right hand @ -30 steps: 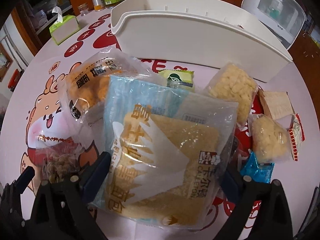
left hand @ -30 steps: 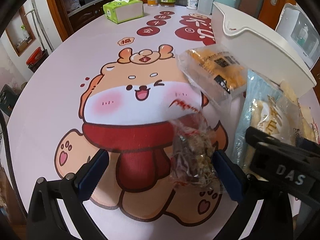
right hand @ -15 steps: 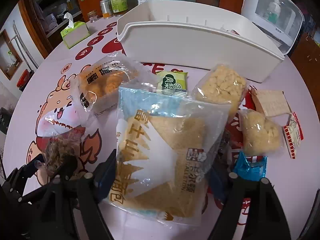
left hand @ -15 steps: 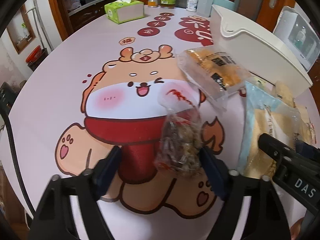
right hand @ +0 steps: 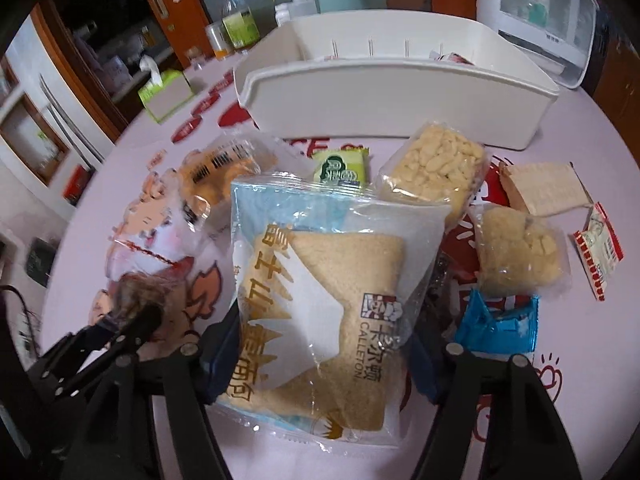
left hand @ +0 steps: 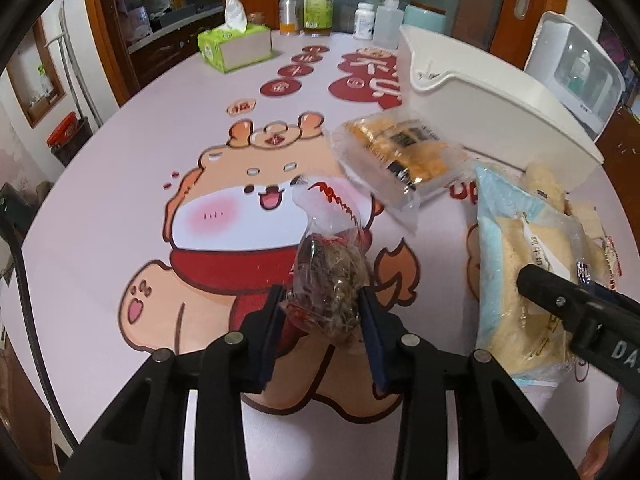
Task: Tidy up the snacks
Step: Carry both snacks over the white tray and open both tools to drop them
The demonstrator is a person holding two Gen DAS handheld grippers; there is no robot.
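My left gripper (left hand: 324, 316) is shut on a small clear bag of brown dried bits (left hand: 332, 284), held just above the cartoon table mat. My right gripper (right hand: 320, 352) has a large blue-and-clear bread packet (right hand: 332, 288) between its blue pads. Its jaws are closing, and both pads press the packet's side edges. That bread packet (left hand: 516, 264) shows at the right of the left wrist view. A long white bin (right hand: 400, 92) stands behind the snack pile, with something small and red inside at its right end.
Loose on the table lie an orange snack pack (right hand: 224, 168), a green packet (right hand: 340, 168), two puffed-rice bars (right hand: 432, 164), a wafer pack (right hand: 540, 188), a blue wrapper (right hand: 496, 324) and a red-white sachet (right hand: 600, 248). A tissue box (left hand: 236, 46) and bottles (left hand: 318, 4) stand at the far edge.
The left jaws closed from wide open onto the bag of dried bits and raised it. The right jaws narrowed on the bread packet, which rose slightly with them.
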